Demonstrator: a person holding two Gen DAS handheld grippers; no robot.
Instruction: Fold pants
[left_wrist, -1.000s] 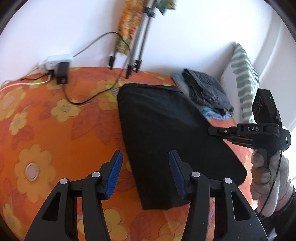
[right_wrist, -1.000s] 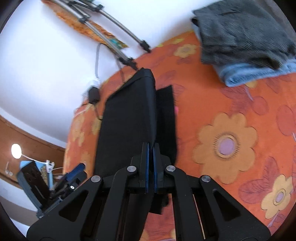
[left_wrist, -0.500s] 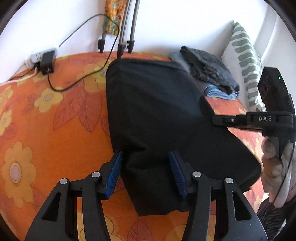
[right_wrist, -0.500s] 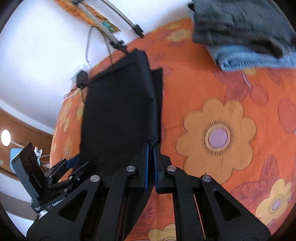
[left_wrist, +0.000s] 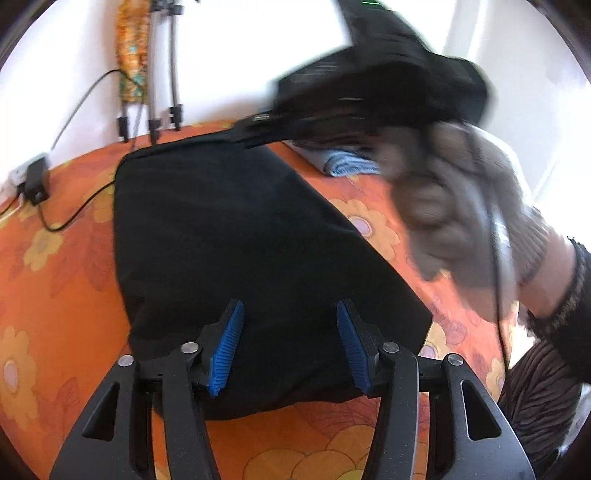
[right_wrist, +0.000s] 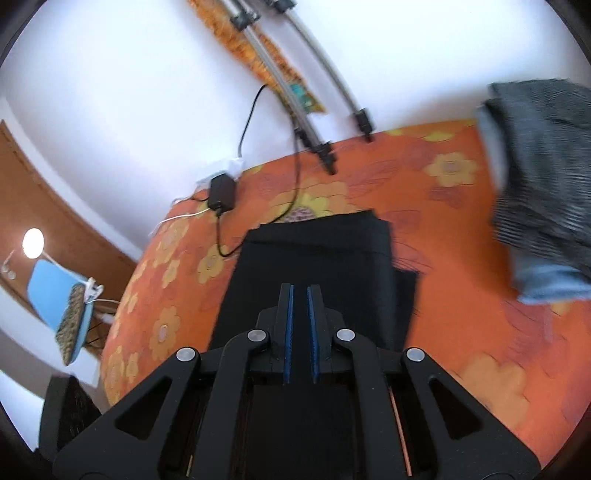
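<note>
The black pants (left_wrist: 236, 236) lie folded on the orange flowered bedspread (left_wrist: 66, 280). My left gripper (left_wrist: 290, 343) is open, its blue pads above the near end of the pants, holding nothing. In the right wrist view the pants (right_wrist: 314, 266) lie below my right gripper (right_wrist: 299, 332), whose pads stand slightly apart with nothing between them. The right gripper also shows blurred and raised in the left wrist view (left_wrist: 258, 129), in a gloved hand (left_wrist: 461, 206).
A pile of folded grey and blue clothes (right_wrist: 546, 192) sits at the right. Tripod legs (right_wrist: 314, 144), a power adapter (right_wrist: 221, 192) and cables lie at the far edge by the white wall. A blue chair (right_wrist: 62, 291) stands off the bed's left.
My right gripper let go of the pants' edge and lifted up and away. My left gripper moved forward over the near end of the pants.
</note>
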